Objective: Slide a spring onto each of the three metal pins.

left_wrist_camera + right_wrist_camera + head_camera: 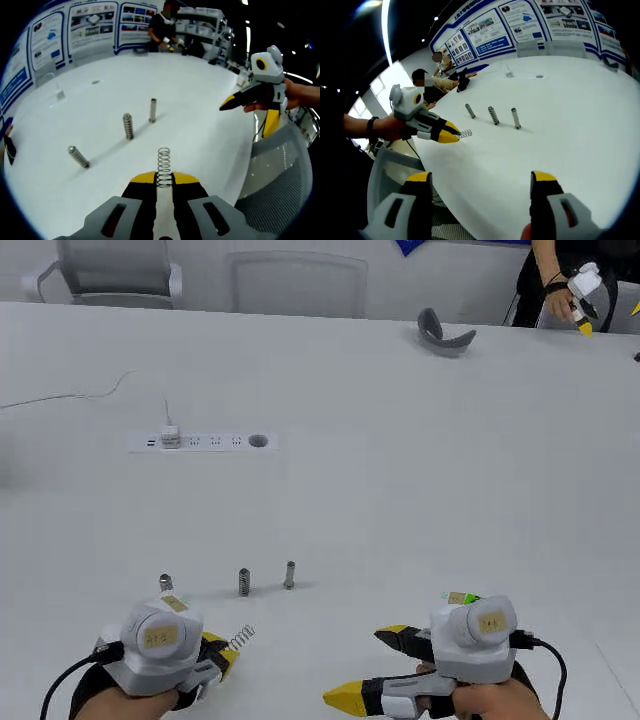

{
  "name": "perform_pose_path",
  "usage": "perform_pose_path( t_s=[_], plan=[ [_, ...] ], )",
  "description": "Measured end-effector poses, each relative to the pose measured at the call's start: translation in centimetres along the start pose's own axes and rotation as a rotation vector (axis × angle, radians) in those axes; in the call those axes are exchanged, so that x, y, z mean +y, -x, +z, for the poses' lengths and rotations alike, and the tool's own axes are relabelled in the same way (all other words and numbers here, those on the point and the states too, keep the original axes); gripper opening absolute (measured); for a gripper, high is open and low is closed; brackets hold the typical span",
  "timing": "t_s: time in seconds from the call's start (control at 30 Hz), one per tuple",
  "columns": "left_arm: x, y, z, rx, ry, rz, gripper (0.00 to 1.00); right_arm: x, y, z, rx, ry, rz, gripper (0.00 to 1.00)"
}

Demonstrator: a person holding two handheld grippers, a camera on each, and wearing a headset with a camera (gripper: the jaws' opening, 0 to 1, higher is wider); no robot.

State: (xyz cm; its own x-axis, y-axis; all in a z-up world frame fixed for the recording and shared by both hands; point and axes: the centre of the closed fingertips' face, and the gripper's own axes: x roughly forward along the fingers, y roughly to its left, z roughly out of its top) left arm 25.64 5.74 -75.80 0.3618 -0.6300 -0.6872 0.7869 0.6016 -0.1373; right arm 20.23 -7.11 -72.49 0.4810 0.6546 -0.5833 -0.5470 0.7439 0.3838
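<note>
Left gripper (158, 180) clamps the spring (164, 159) by one end, coil jutting straight ahead along the jaws. The bare pin (153, 110) stands upright ahead, slightly left, and this claw looks nearer. Right gripper (481, 177) gapes wide, empty.

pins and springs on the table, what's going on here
A person works at a white table with a hand-held gripper in each hand. The left hand-held gripper is shut on a spring, short of a row of three metal pins. In the head view, the left pin and the middle pin each wear a spring, while the right pin is bare. The right hand-held gripper is open and empty.
</note>
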Motion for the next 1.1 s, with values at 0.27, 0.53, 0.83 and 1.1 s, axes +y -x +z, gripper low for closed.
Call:
perform_pose_path(
  t_s=[0.27,0.53,0.83,1.1],
  plan=[
    [0.4,1.6,-0.8,-0.008,-0.003,0.009,0.11,0.6,-0.7,0.7,-0.006,0.005,0.018,0.81],
    [0.8,3.3,-0.9,-0.025,-0.009,0.021,0.11,1.8,-2.2,1.3,-0.02,-0.005,0.053,0.81],
    [0.4,4.7,-0.8,-0.043,-0.007,0.019,0.11,3.5,-4.1,2.1,-0.005,0.017,0.096,0.8],
    [-0.2,5.6,0.0,-0.067,-0.019,0.014,0.11,4.8,-5.3,3.2,-0.025,0.008,0.144,0.77]
  ],
)
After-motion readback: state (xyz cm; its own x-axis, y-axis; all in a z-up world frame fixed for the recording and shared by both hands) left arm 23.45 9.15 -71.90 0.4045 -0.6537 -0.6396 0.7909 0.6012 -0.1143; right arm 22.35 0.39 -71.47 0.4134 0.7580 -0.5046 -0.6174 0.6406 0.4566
